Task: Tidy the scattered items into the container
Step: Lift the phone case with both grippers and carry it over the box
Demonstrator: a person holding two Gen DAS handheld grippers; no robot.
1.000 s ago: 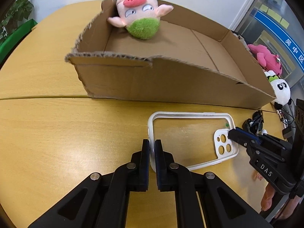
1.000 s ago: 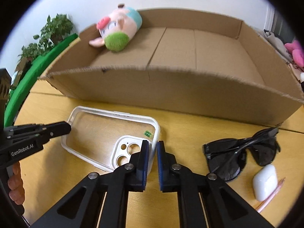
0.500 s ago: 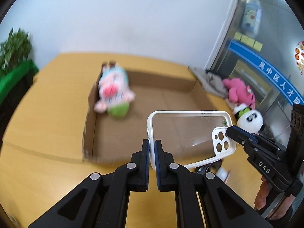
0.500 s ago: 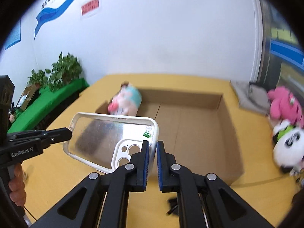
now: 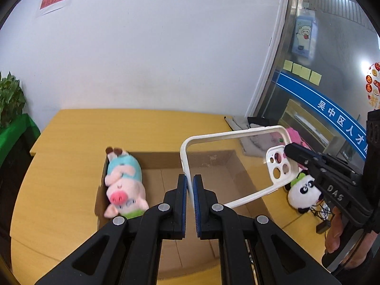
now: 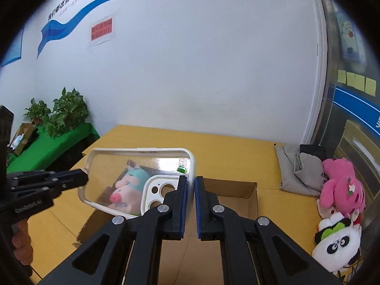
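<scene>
Clear phone case (image 5: 228,166) is up off the worktop now, high over the cardboard box (image 5: 213,173); both my jaws pinch its ends tight.

Left gripper (image 5: 189,185) and right gripper (image 6: 192,187) both clamped nearly shut, raised, seemingly angled slightly downward

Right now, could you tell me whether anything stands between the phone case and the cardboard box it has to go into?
Nothing visible does. The phone case hangs above the open cardboard box, clamped at opposite ends by the left gripper and right gripper. The pig plush fills only the box's left end.
</scene>
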